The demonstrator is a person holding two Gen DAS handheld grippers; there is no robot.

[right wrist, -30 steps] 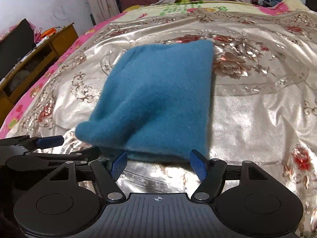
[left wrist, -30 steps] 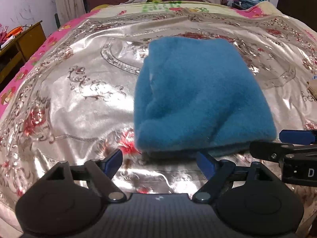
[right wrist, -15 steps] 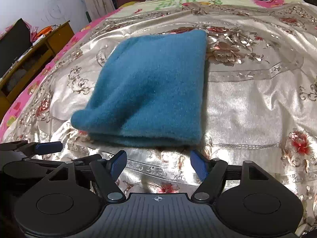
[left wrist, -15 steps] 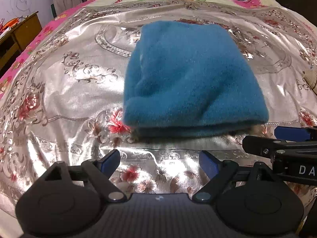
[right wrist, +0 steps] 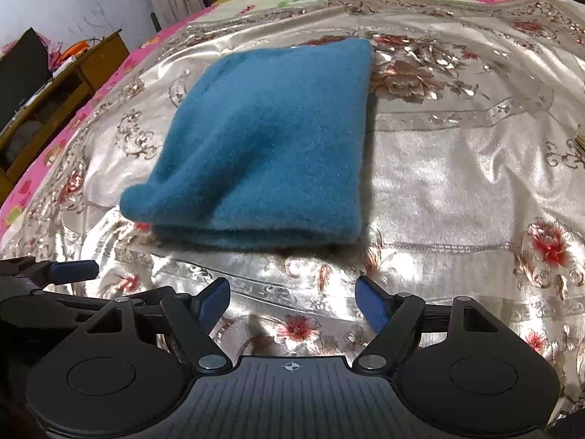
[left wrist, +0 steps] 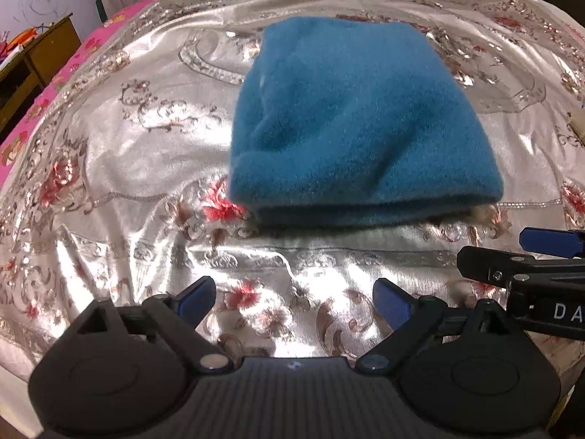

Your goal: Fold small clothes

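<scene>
Since a second ago the blue fleece garment (left wrist: 358,124) has slid away from both of my grippers in the views: then its near edge sat right at my fingertips, now a band of bare cloth shows between that edge and the tips, so I have drawn back from it. It lies folded in a thick, roughly square pad on the shiny flowered bedspread (left wrist: 120,168), in the upper middle of the left wrist view and the centre left of the right wrist view, with its stacked layers showing along the near edge. Its sides look nearly equal, so I cannot name a long axis; the doubled edge runs across the frame, facing me. My left gripper (left wrist: 294,298) sits at the bottom of its view, jaws spread wide with nothing between them but bedspread, and they have just been opening further. My right gripper (right wrist: 292,301) is likewise released and empty, its jaws also having just opened a little more. In the left view the garment lies ahead and slightly right; in the right view (right wrist: 267,146) it lies ahead and left, so it sits between my two hands, neither clearly nearer. I judge that any further fold would start from that near edge.
</scene>
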